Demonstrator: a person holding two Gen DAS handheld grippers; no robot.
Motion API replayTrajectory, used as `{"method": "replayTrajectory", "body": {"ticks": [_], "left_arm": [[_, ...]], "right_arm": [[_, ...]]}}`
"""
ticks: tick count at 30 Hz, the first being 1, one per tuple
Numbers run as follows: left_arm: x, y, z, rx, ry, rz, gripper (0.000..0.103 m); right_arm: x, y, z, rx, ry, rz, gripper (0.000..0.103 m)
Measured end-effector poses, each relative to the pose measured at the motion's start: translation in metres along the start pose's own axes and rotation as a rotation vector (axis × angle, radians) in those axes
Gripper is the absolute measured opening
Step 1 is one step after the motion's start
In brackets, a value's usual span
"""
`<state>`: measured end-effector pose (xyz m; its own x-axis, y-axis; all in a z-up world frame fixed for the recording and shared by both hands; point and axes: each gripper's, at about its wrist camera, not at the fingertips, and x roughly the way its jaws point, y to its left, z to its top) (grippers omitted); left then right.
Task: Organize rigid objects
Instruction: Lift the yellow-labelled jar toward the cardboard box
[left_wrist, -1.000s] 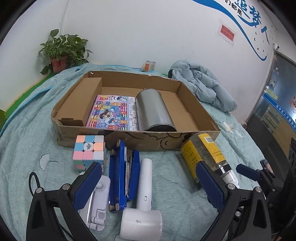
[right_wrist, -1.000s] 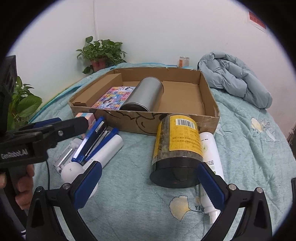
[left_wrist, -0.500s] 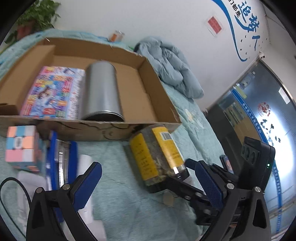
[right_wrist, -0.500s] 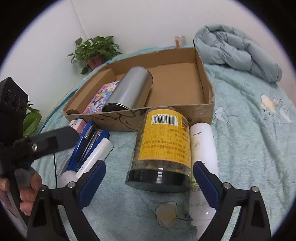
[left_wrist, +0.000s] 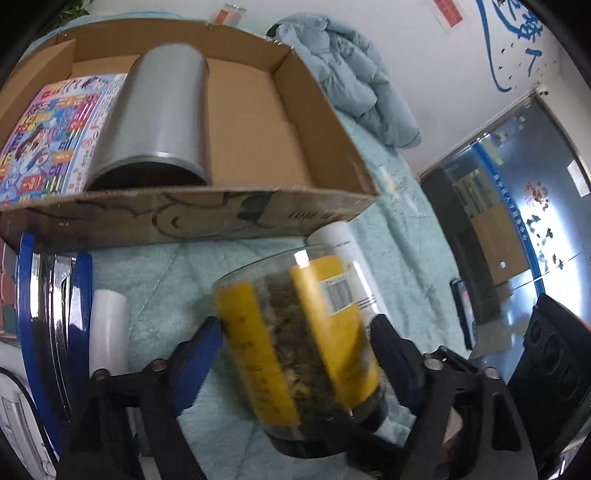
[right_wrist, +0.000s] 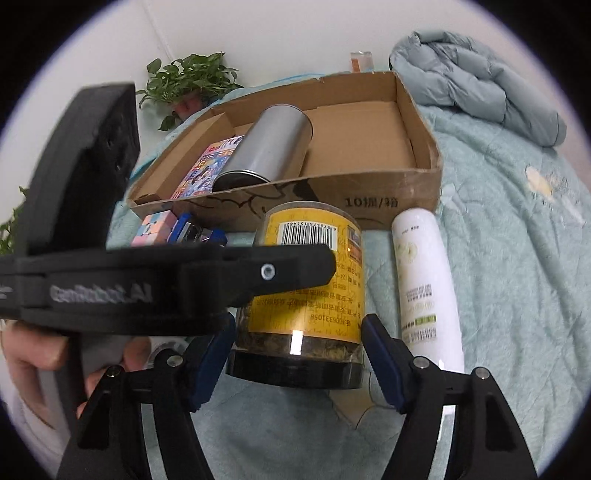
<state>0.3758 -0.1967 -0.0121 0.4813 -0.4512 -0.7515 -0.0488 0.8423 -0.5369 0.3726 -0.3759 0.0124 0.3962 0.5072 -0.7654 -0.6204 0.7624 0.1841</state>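
A clear jar with a yellow label and black lid (left_wrist: 295, 343) (right_wrist: 306, 295) lies on the bedspread in front of the cardboard box (left_wrist: 229, 218) (right_wrist: 402, 184). My left gripper (left_wrist: 295, 354) is shut on the jar's sides, both pads pressed against it. My right gripper (right_wrist: 299, 354) is around the jar's lid end, its pads close to the lid; contact is unclear. The box holds a metal can (left_wrist: 159, 118) (right_wrist: 269, 147) and a colourful book (left_wrist: 48, 133) (right_wrist: 210, 166).
A white bottle (right_wrist: 424, 280) (left_wrist: 347, 254) lies right of the jar. A blue stapler (left_wrist: 55, 314), a white tube (left_wrist: 107, 332) and a pastel cube (right_wrist: 155, 229) lie to the left. A quilted jacket (right_wrist: 476, 70) lies behind the box.
My left gripper swung right onto the jar and closed on it. My right gripper moved forward and narrowed around the jar's lid end.
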Motion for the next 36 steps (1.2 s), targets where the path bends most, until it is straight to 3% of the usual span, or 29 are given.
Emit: {"method": "replayTrajectory", "body": {"ticks": [8, 12, 22, 29, 36], "left_arm": [[0.007, 0.006, -0.001, -0.014, -0.005, -0.013, 0.082], [0.014, 0.012, -0.007, -0.042, 0.017, -0.040, 0.087], [0.016, 0.012, -0.010, -0.061, 0.006, -0.062, 0.085], [-0.020, -0.010, -0.011, 0.013, -0.087, -0.053, 0.085], [-0.073, -0.039, 0.021, 0.110, -0.204, -0.004, 0.085]], "right_arm": [[0.012, -0.013, 0.005, 0.051, 0.012, 0.052, 0.077], [0.021, -0.007, 0.005, 0.038, 0.021, 0.048, 0.081], [0.033, 0.002, 0.002, 0.008, 0.010, 0.011, 0.086], [0.010, 0.016, 0.005, -0.043, -0.063, -0.003, 0.086], [-0.022, 0.034, 0.043, -0.099, -0.186, 0.025, 0.086]]}}
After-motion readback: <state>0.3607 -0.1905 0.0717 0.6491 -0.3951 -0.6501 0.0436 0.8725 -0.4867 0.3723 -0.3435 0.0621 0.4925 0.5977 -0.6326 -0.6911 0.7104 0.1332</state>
